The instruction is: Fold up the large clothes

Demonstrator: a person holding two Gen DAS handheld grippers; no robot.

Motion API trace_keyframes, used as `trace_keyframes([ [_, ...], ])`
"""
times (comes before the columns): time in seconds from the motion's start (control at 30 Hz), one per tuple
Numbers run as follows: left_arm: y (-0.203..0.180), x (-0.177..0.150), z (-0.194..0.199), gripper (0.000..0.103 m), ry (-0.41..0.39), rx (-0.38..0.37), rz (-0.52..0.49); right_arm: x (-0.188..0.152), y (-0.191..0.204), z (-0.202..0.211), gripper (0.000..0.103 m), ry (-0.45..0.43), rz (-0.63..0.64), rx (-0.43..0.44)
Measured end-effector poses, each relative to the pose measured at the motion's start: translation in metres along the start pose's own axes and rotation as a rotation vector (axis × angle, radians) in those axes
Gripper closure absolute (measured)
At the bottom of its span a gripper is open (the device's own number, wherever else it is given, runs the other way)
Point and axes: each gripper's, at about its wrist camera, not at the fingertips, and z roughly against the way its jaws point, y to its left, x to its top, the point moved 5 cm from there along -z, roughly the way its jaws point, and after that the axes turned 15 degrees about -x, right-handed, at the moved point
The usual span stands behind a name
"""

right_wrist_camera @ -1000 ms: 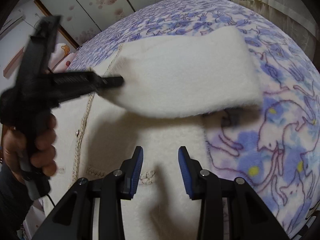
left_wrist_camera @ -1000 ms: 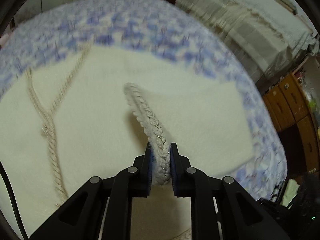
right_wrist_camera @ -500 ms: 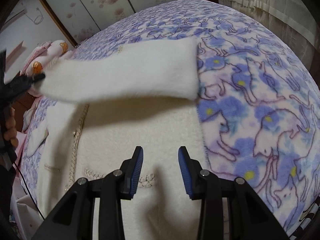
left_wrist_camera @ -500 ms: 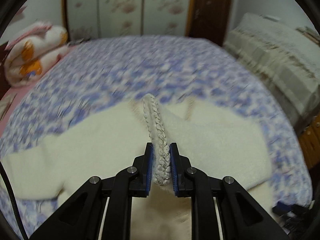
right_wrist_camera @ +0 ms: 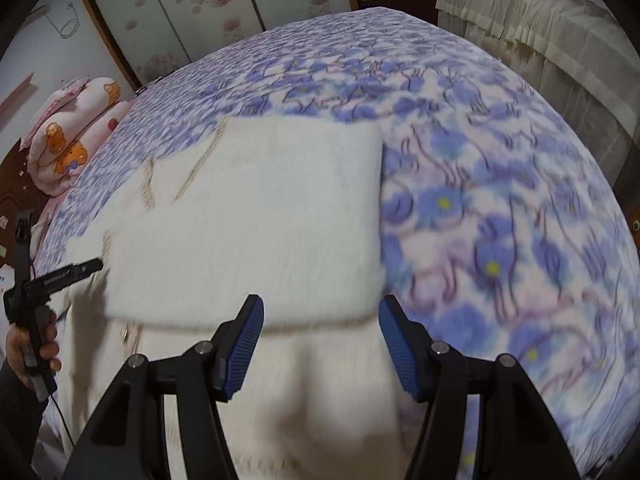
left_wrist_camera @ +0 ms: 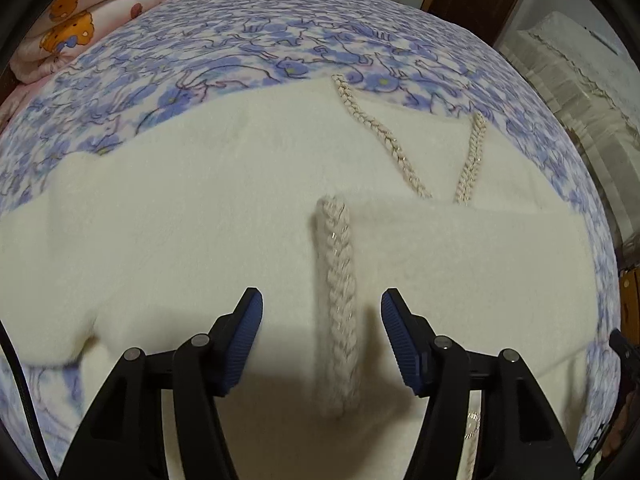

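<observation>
- Partly hidden: the near hem of the cream cardigan is covered by the black gripper bodies in both wrist views; its left end is cut off at the frame edge in the left wrist view.
- Right wrist view is motion-blurred, so the braid trim and a small button there are hard to make out.
- Cardigan is laid flat on the blue floral blanket, one sleeve folded across the body.
- Left gripper: jaws are opening, pads are clear of the cloth; the braided sleeve cuff is seen standing between them, touched by neither pad.
- Right gripper: jaws are opening, nothing is gripped; the folded sleeve's near edge is seen just beyond the fingertips, cardigan body below.
- Left gripper's handle is seen at the left edge of the right wrist view, held by a hand, tip near the sleeve end.
- Rolled bedding is seen at the bed's far left.
</observation>
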Motion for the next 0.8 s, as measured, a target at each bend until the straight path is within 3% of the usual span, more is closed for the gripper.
trace_keyframes([
  [0.1, -0.002, 0.010, -0.011, 0.047, 0.010, -0.046, -0.012, 0.031, -0.001, -0.026, 0.043, 0.009, -0.001, -0.045],
  [0.13, -0.005, 0.011, -0.015, 0.054, 0.016, -0.060, -0.024, 0.041, -0.001, -0.037, 0.043, 0.015, 0.002, -0.067],
  [0.17, -0.010, 0.013, -0.019, 0.069, 0.026, -0.074, -0.039, 0.048, -0.001, -0.049, 0.043, 0.025, 0.004, -0.087],
  [0.23, -0.013, 0.017, -0.027, 0.078, 0.038, -0.025, -0.076, 0.057, 0.000, -0.069, 0.043, 0.053, 0.006, -0.104],
  [0.27, -0.016, 0.018, -0.029, 0.088, 0.038, -0.009, -0.096, 0.059, 0.003, -0.077, 0.048, 0.072, 0.013, -0.093],
  [0.3, -0.021, 0.020, -0.029, 0.088, 0.037, -0.014, -0.109, 0.060, 0.004, -0.081, 0.079, 0.080, 0.023, -0.086],
  [0.33, -0.025, 0.023, -0.028, 0.088, 0.028, -0.026, -0.114, 0.061, 0.004, -0.083, 0.087, 0.080, 0.037, -0.095],
  [0.37, -0.030, 0.027, -0.024, 0.089, 0.010, -0.048, -0.117, 0.064, 0.001, -0.081, 0.088, 0.066, 0.027, -0.101],
  [0.47, -0.042, 0.033, -0.021, 0.088, -0.023, -0.083, -0.132, 0.067, -0.018, -0.075, 0.089, 0.023, -0.050, -0.089],
  [0.6, -0.031, 0.022, -0.049, 0.085, 0.051, 0.010, -0.131, 0.055, -0.023, -0.092, 0.080, 0.068, -0.054, -0.083],
  [0.73, -0.027, 0.019, -0.027, 0.083, 0.005, -0.008, -0.090, 0.058, -0.031, -0.060, 0.077, 0.042, -0.108, -0.042],
  [0.8, -0.030, 0.015, -0.008, 0.078, -0.047, -0.005, -0.111, 0.056, -0.030, -0.039, 0.067, -0.013, -0.093, -0.053],
])
